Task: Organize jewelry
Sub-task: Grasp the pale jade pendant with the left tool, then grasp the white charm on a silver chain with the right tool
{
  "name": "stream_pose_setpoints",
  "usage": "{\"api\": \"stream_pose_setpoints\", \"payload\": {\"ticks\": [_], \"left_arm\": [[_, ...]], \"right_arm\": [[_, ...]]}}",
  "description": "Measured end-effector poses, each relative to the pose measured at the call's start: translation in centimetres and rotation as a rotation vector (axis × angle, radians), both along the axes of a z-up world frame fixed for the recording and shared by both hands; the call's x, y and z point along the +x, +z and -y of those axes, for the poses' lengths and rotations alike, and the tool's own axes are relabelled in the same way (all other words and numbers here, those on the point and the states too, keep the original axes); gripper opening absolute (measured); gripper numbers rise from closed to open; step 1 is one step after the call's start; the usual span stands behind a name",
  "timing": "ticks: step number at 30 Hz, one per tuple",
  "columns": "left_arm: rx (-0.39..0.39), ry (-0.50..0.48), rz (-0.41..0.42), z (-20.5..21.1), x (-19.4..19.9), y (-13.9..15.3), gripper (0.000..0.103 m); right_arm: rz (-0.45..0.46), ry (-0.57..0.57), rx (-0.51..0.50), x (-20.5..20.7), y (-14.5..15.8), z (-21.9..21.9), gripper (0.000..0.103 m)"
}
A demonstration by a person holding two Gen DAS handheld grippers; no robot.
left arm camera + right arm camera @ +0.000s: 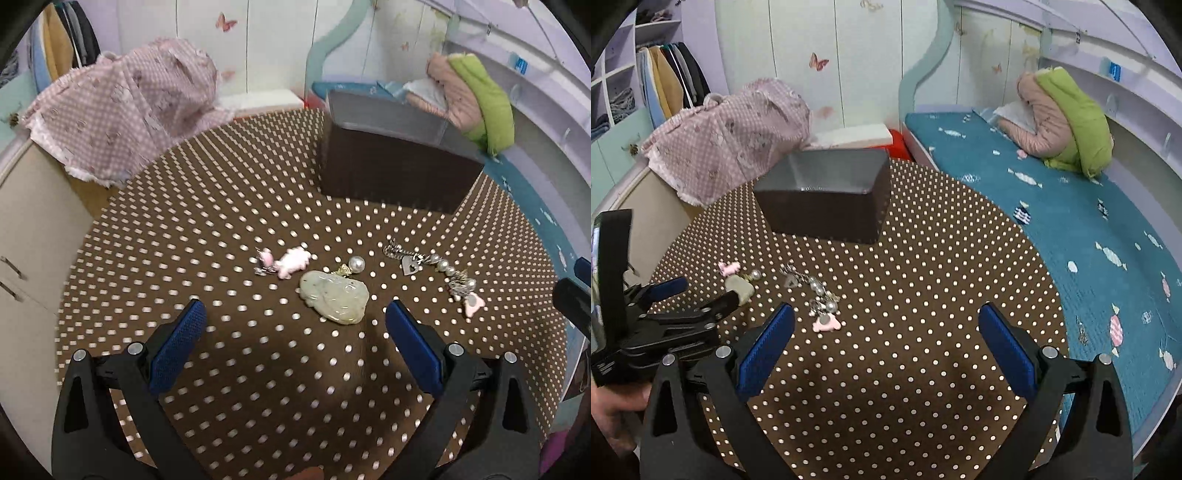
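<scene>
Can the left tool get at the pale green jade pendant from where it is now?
Probably yes. The left tool is open, and the jade pendant lies on the dotted tablecloth just ahead between its fingers, nothing over it. A pearl charm touches its far edge.

The left gripper is hovering with its blue pads spread wide over a dotted brown tablecloth. A pale jade pendant is lying just ahead between the fingertips, a dark box sitting farther ahead.
</scene>
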State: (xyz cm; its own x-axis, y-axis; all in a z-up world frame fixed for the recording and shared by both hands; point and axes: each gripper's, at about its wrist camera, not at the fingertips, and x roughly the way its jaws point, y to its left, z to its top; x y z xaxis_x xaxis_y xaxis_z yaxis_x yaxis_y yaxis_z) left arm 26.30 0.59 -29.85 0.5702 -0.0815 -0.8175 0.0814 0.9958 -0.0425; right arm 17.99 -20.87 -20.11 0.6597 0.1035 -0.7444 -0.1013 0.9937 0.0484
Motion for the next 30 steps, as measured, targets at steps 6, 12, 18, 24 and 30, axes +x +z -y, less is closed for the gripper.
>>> {"api": "stream_pose_setpoints", "payload": {"ticks": [6, 12, 18, 24, 30], "left_arm": [[0.035, -0.006, 0.011, 0.8, 0.7, -1.0, 0.091], [0.042, -0.092, 0.057, 1.1, -0.3, -0.4, 0.045], [0.000, -0.119, 0.062, 0.0, -1.8, -0.4, 0.043], [-0.038, -0.130, 0.064, -1.0, -3.1, -0.3, 0.042], [-0.057, -0.124, 0.061, -2.1, -4.0, 0.1, 0.042]], "right_arm": [[-0.038, 0.025, 0.009, 0.6, -1.5, -0.2, 0.096], [-0.053, 0.083, 0.024, 1.6, -3.2, -1.1, 0.095], [-0.065, 0.166, -0.020, 2.6, -4.9, -3.3, 0.068], [-0.037, 0.230, -0.059, 2.2, -4.8, -4.1, 0.022], [-0.052, 0.240, 0.012, 1.3, -4.4, -2.7, 0.022]]}}
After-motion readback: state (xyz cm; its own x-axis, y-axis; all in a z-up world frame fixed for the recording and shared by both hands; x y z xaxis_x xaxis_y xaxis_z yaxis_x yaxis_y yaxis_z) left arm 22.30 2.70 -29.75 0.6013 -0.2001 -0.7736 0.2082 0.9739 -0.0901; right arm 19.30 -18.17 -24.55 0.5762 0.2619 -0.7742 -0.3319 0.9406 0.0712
